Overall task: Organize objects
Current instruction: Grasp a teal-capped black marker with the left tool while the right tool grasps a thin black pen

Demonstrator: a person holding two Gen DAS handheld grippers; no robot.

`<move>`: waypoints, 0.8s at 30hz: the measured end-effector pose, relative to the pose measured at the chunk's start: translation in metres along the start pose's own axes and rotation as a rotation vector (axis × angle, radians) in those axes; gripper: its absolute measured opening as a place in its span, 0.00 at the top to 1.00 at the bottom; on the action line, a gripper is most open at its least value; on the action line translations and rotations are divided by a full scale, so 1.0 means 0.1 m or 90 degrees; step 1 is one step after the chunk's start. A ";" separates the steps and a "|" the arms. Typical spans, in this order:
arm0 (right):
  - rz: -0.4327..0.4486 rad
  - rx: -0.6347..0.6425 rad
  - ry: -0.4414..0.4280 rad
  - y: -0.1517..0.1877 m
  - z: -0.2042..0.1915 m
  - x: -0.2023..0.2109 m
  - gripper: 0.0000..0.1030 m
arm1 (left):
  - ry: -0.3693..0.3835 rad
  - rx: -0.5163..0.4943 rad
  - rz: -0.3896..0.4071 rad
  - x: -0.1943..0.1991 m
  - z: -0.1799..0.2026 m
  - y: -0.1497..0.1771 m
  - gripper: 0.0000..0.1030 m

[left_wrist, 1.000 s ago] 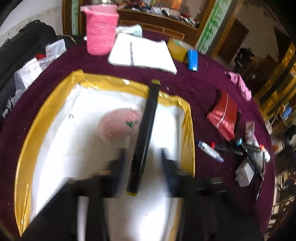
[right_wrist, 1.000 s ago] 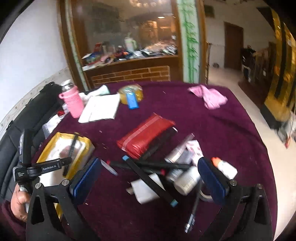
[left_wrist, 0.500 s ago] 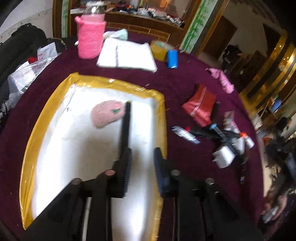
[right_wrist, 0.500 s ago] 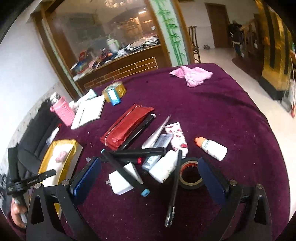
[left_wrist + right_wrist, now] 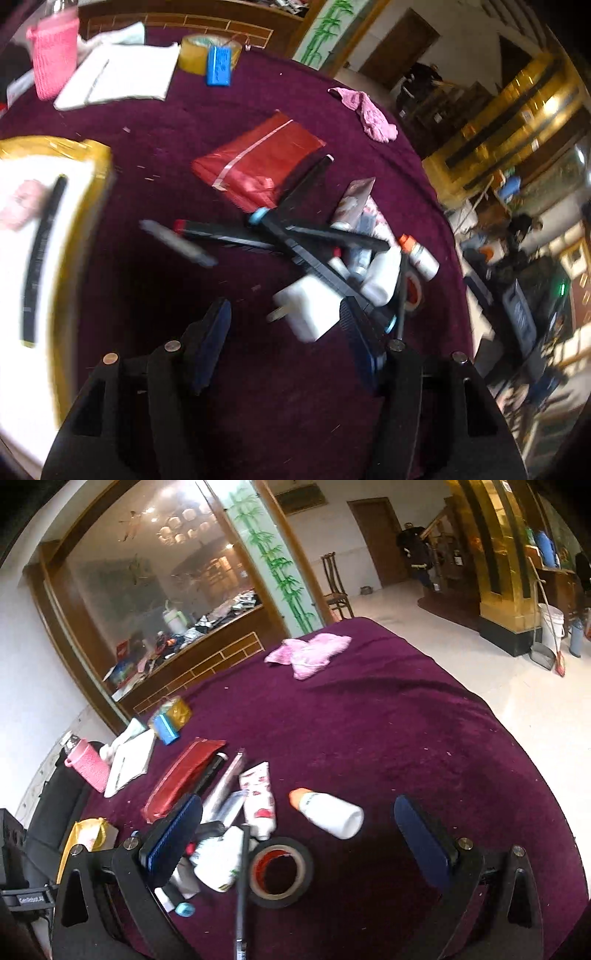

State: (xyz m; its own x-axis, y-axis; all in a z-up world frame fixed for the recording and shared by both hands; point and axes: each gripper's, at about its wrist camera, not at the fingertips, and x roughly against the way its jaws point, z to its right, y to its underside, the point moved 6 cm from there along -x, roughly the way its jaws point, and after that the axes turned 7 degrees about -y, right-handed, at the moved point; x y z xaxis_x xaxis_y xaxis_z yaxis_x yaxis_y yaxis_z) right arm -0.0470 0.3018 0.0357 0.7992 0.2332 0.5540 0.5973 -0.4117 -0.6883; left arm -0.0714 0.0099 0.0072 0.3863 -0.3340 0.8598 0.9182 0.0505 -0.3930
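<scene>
Tray [image 5: 94, 192] left w/ marker [image 5: 42, 254] inside; pouch [image 5: 258, 166] centre; charger [image 5: 306, 306], bottle [image 5: 328, 814], tape roll [image 5: 280, 871] in pile right; cloth [image 5: 310, 653] behind.

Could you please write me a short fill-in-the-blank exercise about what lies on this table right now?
1. The black marker lies inside the gold-rimmed ____.
2. The blue box leans against a roll of ____ tape.
3. The white bottle beside the black tape roll has an ____ cap.
4. The cloth crumpled at the table's far side is ____.

Answers: tray; yellow; orange; pink
</scene>
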 end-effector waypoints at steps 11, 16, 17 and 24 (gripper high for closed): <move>-0.022 -0.009 -0.055 0.04 -0.07 0.01 0.01 | -0.114 -0.057 0.000 -0.58 0.44 -0.07 0.52; -0.032 -0.024 -0.059 0.06 -0.05 -0.02 0.01 | -0.098 -0.096 0.040 -0.34 0.46 -0.06 0.89; -0.037 -0.025 -0.060 0.07 -0.05 -0.03 0.01 | -0.090 -0.105 0.042 -0.29 0.45 -0.04 0.89; -0.069 -0.014 -0.071 0.18 -0.11 -0.12 0.01 | -0.040 -0.109 0.061 0.07 0.25 0.21 0.89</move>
State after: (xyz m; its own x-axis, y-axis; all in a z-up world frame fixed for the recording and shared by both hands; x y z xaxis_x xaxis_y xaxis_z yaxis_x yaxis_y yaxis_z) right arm -0.0467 0.2819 0.0217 0.7330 0.3734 0.5686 0.6802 -0.3974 -0.6159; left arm -0.0469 0.0317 0.0134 0.4803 -0.2763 0.8324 0.8510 -0.0827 -0.5185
